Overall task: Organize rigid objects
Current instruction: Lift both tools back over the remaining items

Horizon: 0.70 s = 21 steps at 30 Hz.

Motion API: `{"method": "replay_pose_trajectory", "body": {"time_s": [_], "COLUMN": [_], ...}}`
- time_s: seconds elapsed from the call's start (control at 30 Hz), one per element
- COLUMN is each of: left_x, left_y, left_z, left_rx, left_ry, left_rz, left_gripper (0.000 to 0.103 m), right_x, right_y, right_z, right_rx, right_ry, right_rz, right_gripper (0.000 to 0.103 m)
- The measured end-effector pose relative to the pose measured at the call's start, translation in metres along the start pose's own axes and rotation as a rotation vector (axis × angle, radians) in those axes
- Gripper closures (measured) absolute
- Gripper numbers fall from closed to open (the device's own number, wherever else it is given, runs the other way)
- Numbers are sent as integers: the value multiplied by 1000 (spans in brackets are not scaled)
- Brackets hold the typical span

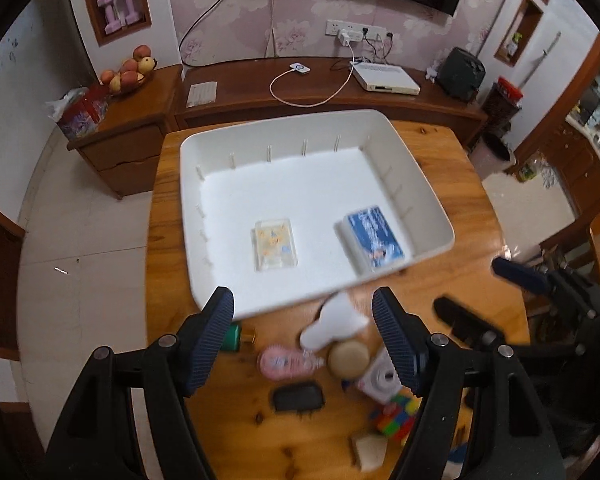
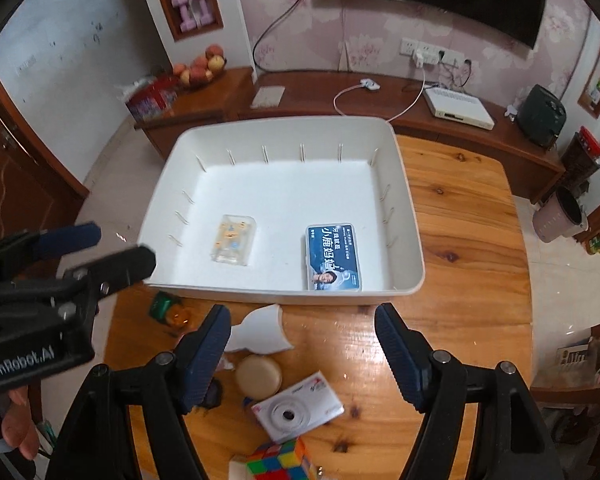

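Note:
A white bin [image 1: 420, 184] [image 2: 412, 220] stands on the wooden table [image 2: 468, 280]. Inside it lie a clear box with yellow contents [image 1: 276, 244] [image 2: 234, 240] and a blue box [image 1: 374, 238] [image 2: 332, 258], apart from each other. My left gripper [image 1: 302, 296] [image 2: 124, 244] hangs open above the bin's near edge with nothing between its fingers. My right gripper [image 2: 303, 312] [image 1: 468, 284] is beside it, also open and holding nothing. Loose on the table below are a white camera [image 2: 296, 408] [image 1: 378, 380], a beige round disc [image 2: 259, 376], a colour cube [image 2: 280, 460] and a white curved piece [image 2: 260, 332].
A pink item [image 1: 284, 362], a black item [image 1: 298, 396] and a green bottle [image 1: 232, 338] also lie near the front edge. A low wooden cabinet [image 1: 260, 92] runs behind the table. A waste bin [image 2: 560, 216] stands on the floor at right. A person's hand [image 2: 16, 420] holds the left gripper.

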<state>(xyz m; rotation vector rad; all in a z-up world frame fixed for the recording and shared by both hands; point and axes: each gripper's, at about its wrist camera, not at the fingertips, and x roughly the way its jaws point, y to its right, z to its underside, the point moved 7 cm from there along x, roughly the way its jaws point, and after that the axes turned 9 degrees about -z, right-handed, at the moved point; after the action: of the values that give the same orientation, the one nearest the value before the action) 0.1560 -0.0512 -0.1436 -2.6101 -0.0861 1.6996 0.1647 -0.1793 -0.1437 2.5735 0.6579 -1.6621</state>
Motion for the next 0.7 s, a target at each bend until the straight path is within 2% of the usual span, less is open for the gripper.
{"method": "replay_pose_trajectory", "body": {"time_s": [0.1, 0.17, 0.43, 0.53, 0.6, 0.7], "left_x": [-18, -32, -69, -75, -77, -79], "left_y": [-3, -3, -8, -8, -6, -4], "left_z": [12, 21, 48, 61, 69, 79], "left_rx": [0, 6, -14, -25, -14, -3], "left_ry": [4, 36, 115, 126, 132, 136], "left_rz": [-26, -40, -64, -67, -65, -56], "left_gripper": [28, 28, 28, 28, 28, 28], "right_x": [-24, -37, -70, -78, -83, -88], "right_y": [-7, -13, -27, -30, -31, -29], "right_z": [9, 16, 56, 71, 82, 97], "right_rx": [-29, -50, -37, -43, -44, -34], "right_ry": [57, 74, 64, 79, 73, 70], "right_rz": [11, 10, -75, -69, -55, -55], "right_gripper": [28, 28, 28, 27, 21, 21]}}
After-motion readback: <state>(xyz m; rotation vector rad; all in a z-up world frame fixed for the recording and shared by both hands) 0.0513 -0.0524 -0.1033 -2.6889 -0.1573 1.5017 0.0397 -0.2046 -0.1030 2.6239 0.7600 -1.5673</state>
